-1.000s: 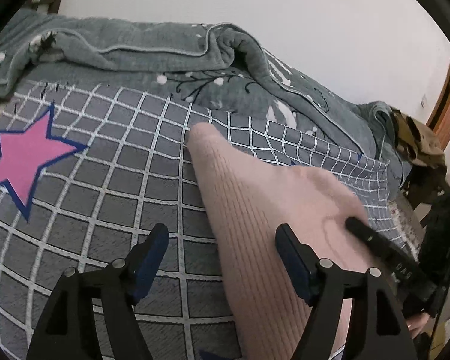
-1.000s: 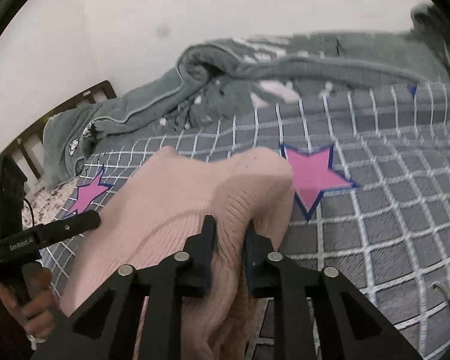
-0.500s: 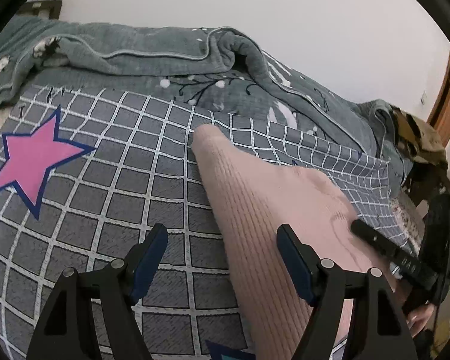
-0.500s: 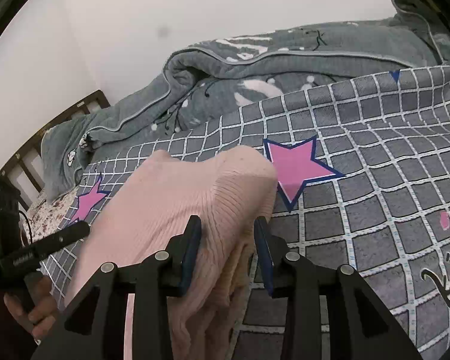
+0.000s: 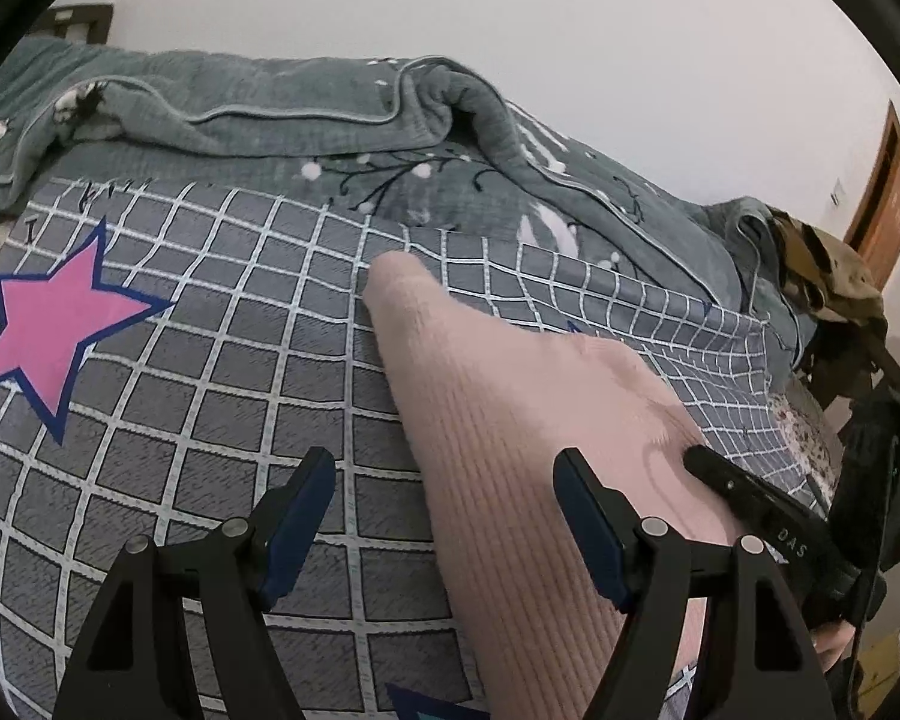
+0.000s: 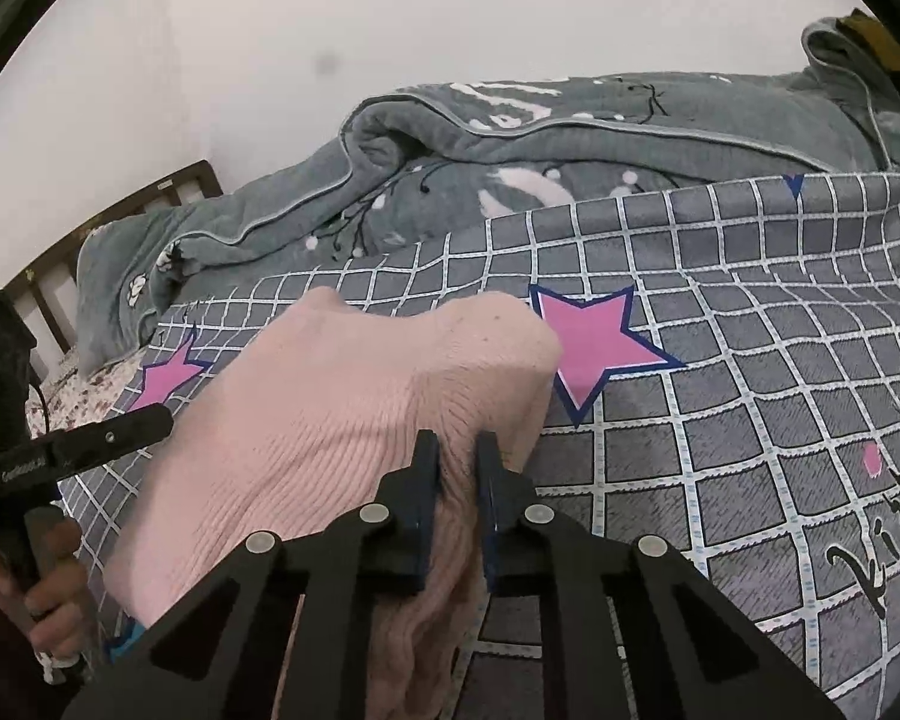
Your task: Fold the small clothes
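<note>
Grey grid bedsheet [image 5: 222, 360] with pink stars [image 6: 594, 348] fills both views, same as 0.5 s ago; framing a bit shifted, left-view star now lower left. Grey-green quilt [image 5: 306, 126] bunched along the far edge against the wall, unmoved. Pink ribbed knit garment [image 5: 510, 420] draped across the sheet, front-right in left view, front-left in right view [image 6: 342, 420]; far corner still touching the sheet near the quilt edge.

Right gripper [image 6: 456, 468]: closed again and pinching a fold of the garment's near edge; was spread half a second ago, clamped one second ago. Also seen in left view as a black bar [image 5: 744, 492] lying on the garment.

Left gripper [image 5: 444, 516]: jaws wide apart, unchanged, gripping nothing; right finger over the garment, left finger over bare sheet. Contact unclear.
</note>
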The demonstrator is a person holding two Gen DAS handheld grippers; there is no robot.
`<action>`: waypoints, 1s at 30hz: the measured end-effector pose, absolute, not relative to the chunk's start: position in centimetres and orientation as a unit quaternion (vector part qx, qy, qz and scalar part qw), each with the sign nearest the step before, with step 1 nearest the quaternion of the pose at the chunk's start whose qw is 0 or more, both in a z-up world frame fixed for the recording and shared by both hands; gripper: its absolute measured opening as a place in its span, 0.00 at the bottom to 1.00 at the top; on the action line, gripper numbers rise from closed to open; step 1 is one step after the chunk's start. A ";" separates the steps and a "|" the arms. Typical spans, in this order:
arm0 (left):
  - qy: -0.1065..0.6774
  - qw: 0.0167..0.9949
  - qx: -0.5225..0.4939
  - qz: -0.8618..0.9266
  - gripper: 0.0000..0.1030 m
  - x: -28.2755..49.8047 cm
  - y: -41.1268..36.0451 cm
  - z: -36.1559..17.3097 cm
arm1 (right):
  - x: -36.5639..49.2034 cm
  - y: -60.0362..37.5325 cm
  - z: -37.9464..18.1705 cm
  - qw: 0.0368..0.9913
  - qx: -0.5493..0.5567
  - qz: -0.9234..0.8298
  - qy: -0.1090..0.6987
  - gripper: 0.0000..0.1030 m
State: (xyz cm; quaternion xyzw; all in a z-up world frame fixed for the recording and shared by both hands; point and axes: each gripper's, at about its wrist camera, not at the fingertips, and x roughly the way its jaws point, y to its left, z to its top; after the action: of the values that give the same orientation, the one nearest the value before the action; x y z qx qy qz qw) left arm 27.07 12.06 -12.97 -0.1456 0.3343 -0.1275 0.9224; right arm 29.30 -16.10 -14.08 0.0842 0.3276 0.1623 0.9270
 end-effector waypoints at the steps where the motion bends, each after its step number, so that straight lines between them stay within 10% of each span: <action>1: 0.332 0.924 -0.140 -0.129 0.72 27.0 11.8 -12.9 | 29.3 -16.1 -14.1 0.927 0.084 0.162 0.328 0.12; 30: 0.330 0.926 -0.114 -0.146 0.72 26.5 9.3 -13.2 | 23.7 -13.4 -12.0 0.949 -0.041 0.182 0.252 0.19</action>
State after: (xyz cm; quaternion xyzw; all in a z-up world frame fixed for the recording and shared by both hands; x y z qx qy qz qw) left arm 26.53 9.26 -13.21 -0.1138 0.3304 -0.1456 0.9256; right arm 23.70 -13.36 -11.99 -0.0409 0.2524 0.1820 0.9495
